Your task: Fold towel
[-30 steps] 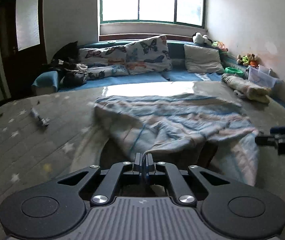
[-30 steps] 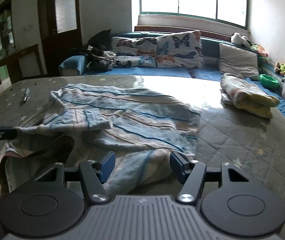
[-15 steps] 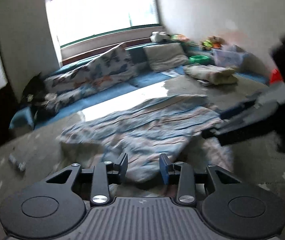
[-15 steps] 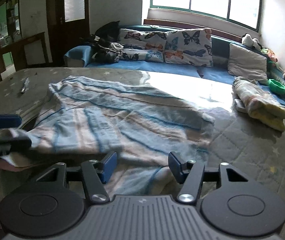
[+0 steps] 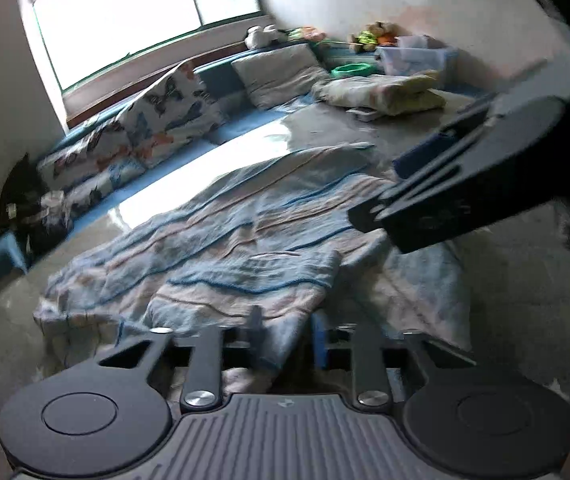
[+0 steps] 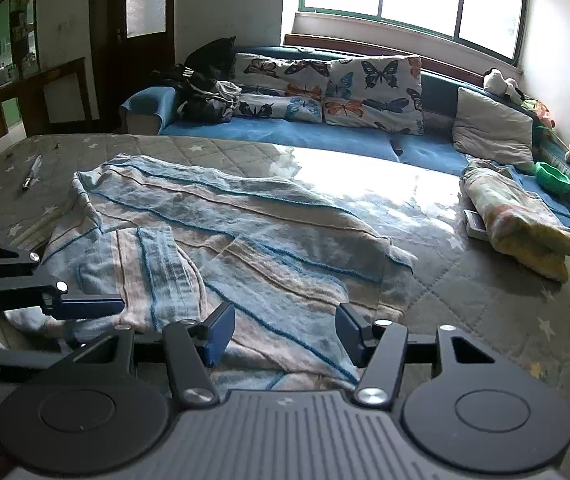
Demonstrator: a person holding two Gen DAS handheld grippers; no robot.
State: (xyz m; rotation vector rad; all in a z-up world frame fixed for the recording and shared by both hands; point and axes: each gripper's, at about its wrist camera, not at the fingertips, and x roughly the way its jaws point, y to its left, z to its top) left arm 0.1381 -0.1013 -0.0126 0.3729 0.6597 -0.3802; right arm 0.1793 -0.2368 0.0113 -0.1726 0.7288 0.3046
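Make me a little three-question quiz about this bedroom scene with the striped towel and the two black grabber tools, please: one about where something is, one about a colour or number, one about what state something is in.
1. Where does the pen lie?
A. On the quilted bed cover, left of the striped towel
B. On the windowsill
C. On top of the butterfly pillows

2. What colour is the bowl at the right edge?
A. Red
B. Green
C. White

3. How do the right gripper fingers stand?
A. Shut on the towel
B. Spread apart, holding nothing
C. Clamped on the pen

Answers:
1 A: the pen rests on the star-printed cover, apart from the striped towel.
2 B: it shows bright green beside the folded blanket.
3 B: a wide gap separates the blue pads, with towel lying beneath them, ungripped.
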